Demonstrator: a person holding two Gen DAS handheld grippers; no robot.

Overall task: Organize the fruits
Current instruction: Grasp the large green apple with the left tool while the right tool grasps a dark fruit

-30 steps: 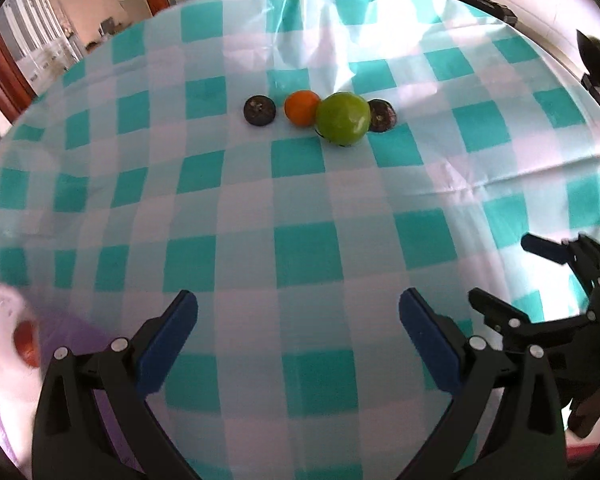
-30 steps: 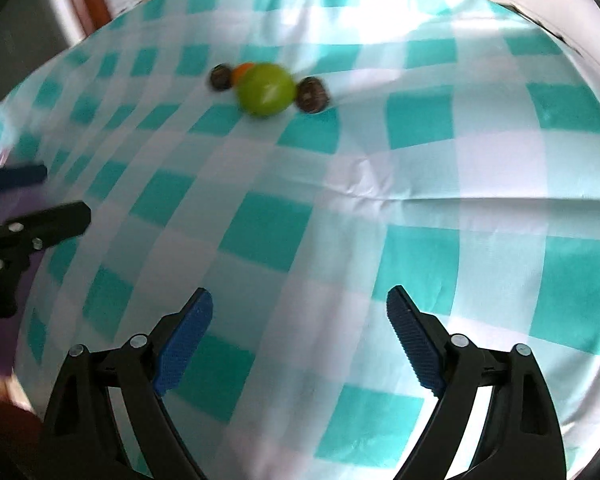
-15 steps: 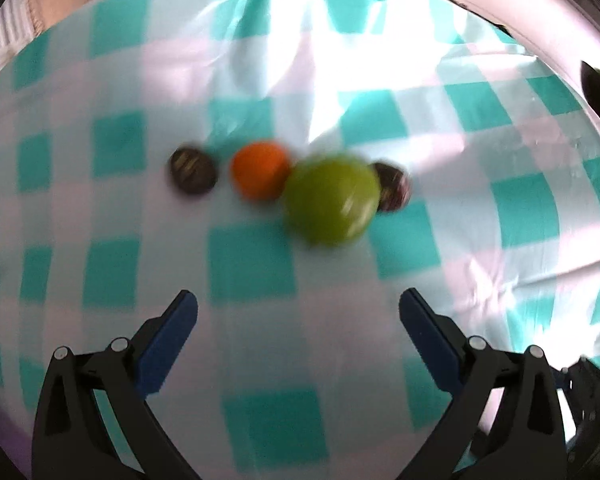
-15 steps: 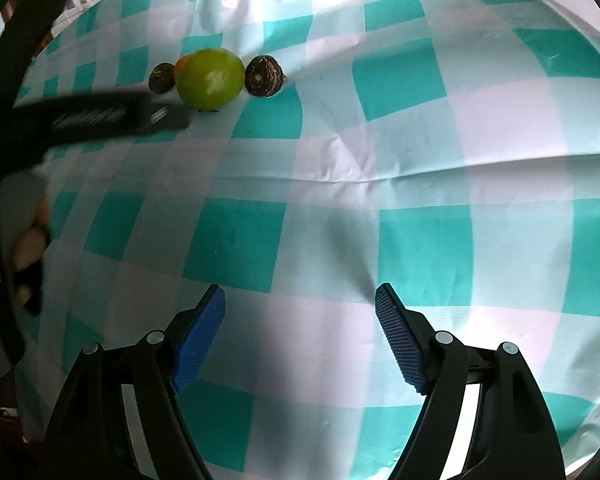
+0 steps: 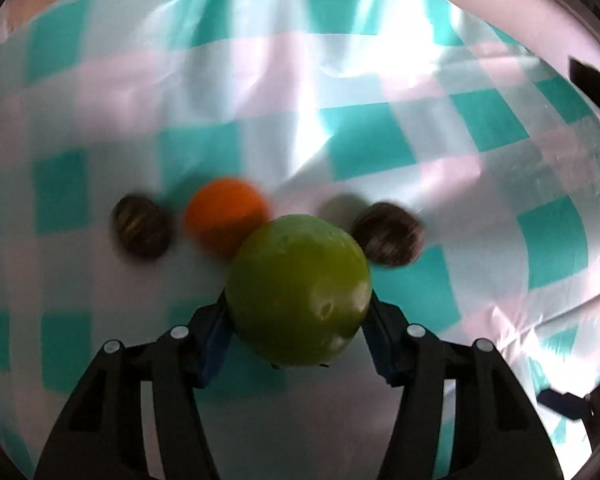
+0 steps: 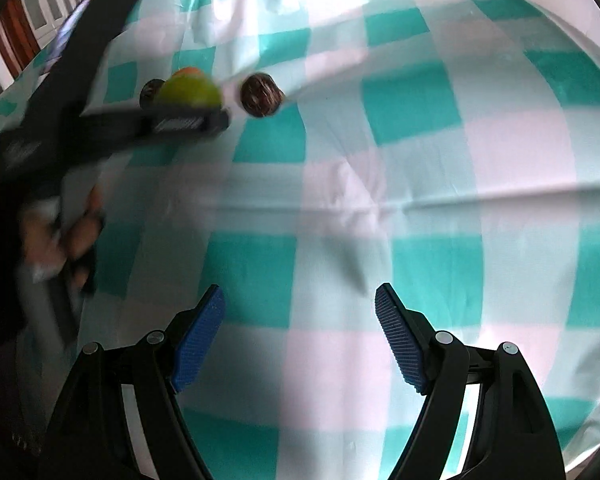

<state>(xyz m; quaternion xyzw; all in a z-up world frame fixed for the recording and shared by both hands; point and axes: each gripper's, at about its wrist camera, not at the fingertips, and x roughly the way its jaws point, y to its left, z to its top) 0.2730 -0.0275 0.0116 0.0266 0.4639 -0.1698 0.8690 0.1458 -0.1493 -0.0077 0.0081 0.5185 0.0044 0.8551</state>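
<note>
While two dark fruits (image 5: 142,230) (image 5: 388,234) and the orange one (image 5: 226,214) lie untouched on the checked cloth (image 5: 380,140), the left gripper (image 5: 298,320) has just closed onto the green fruit (image 5: 298,296); sorting is barely begun, and the right gripper (image 6: 300,340) hangs spread and empty

A teal-and-white checked cloth (image 5: 360,140) covers the tabletop, creased and shiny under glare. At mid-frame in the left wrist view a row of fruit lies on it: a dark round fruit (image 5: 142,229) at left, an orange (image 5: 224,212), a green fruit (image 5: 298,294), and another dark fruit (image 5: 390,236) at right.
</note>
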